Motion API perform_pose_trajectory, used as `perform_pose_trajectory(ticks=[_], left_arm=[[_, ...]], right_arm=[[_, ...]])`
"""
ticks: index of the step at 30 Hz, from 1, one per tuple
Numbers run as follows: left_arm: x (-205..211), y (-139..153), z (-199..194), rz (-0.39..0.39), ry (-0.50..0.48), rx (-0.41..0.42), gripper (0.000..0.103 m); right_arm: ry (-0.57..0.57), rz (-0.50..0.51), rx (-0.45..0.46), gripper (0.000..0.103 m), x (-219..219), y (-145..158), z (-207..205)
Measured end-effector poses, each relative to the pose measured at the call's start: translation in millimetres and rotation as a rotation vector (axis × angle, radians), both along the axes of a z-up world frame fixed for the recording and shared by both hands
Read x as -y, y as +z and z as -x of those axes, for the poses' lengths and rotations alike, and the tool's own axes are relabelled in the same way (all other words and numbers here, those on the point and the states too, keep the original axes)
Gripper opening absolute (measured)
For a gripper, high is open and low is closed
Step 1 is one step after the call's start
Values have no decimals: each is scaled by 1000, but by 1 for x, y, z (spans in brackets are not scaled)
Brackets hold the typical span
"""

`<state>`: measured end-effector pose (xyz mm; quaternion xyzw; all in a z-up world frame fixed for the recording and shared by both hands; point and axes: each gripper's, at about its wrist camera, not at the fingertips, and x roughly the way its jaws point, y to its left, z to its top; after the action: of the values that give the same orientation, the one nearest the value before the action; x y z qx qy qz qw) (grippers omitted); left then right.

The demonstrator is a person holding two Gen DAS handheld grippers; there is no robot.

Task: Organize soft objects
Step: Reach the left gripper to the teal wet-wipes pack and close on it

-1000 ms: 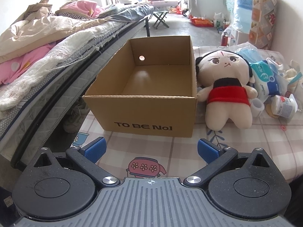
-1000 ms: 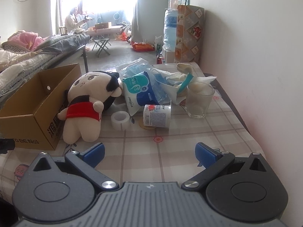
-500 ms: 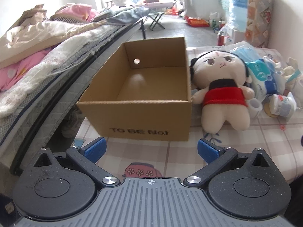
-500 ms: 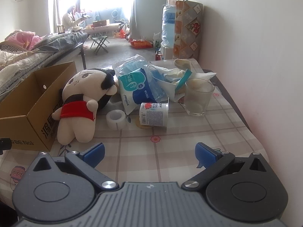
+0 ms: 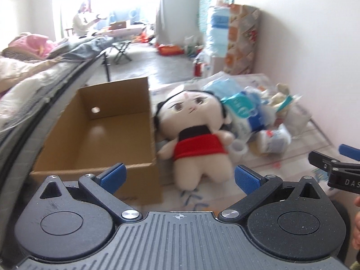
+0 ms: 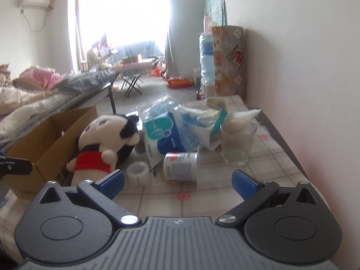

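Currently both the left gripper [image 5: 178, 176] and right gripper [image 6: 177, 183] gape wide, empty; risk: grabbing the plush doll [image 5: 194, 132] may topple the adjacent glass [image 6: 237, 144] or yogurt cup [image 6: 181, 166].

Open box, crowded right side

The cardboard box [image 5: 96, 139] is left open at 11 o'clock; passage at 1 o'clock is blocked by the plush doll [image 5: 193, 139], packets [image 6: 164, 135] and glass [image 6: 237, 144].
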<state>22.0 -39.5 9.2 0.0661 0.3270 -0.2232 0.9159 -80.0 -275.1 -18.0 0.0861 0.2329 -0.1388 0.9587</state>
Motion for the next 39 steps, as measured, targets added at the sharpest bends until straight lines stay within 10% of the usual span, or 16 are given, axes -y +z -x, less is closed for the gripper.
perform_pose_trajectory(ticks=[17,26,39], left_arm=[[99,6,-61,2,-191,-37,94],[154,22,-147,32,-182,-237,94],[229,-40,-182,-107,-128,-429,90]], right_arm=[[-38,-240,116,96,74,-27,-37],[17,-215,154,87,77,-24,-60],[13,-277,120,87,88,-55,-60]])
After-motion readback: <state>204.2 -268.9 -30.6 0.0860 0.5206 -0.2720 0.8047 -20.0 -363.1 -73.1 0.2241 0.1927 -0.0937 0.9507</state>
